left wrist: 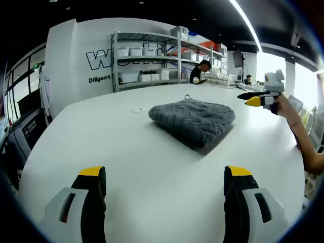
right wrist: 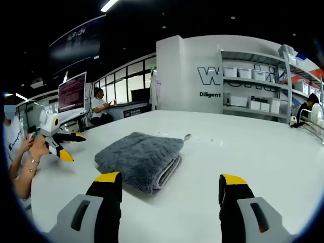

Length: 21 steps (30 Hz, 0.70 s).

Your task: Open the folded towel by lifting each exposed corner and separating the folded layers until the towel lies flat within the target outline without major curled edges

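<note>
Left gripper view: bare table (left wrist: pixel 152 167) btwn the wide-apart jaws of left gripper (left wrist: pixel 164 177) and towel (left wrist: pixel 192 120) at frame centre; nothing in the way. Open tabletop left and right of towel too. Right gripper (left wrist: pixel 251 98) hangs upper right, above the table, apart from towel. Shelves (left wrist: pixel 152 61) stand beyond the far edge.

Right gripper view: clear table from the wide-apart jaws to towel; bare surface at right.

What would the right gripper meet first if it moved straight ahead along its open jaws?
Probably the folded grey towel, at its layered edge, though it lies slightly left of the right gripper; depth is unclear.
</note>
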Tool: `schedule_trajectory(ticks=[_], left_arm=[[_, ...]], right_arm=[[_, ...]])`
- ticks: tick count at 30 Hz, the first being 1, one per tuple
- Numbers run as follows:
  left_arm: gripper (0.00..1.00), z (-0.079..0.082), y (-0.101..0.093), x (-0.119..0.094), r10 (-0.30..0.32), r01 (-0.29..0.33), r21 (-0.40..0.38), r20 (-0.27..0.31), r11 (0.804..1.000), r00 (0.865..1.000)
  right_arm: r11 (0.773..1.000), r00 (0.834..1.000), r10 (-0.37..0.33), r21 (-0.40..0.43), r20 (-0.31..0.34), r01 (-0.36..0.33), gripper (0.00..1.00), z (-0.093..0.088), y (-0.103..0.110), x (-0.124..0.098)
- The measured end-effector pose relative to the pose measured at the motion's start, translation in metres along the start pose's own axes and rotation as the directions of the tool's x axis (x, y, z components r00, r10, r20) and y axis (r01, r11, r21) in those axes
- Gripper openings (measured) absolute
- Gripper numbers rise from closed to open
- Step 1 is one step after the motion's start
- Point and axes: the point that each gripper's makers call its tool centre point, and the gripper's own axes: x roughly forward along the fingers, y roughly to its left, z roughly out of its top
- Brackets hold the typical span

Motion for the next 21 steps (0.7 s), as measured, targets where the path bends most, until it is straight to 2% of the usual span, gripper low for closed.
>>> schedule_trajectory(ticks=[21], left_arm=[[0.95,0.0002,0.0049,0.0011,-0.002,0.002,-0.006,-0.013,1.000,1.000]], right_arm=[[1.000,1.000,0.006,-0.002,-0.001,-0.006,0.79,-0.0008,0.0026,-0.0013]])
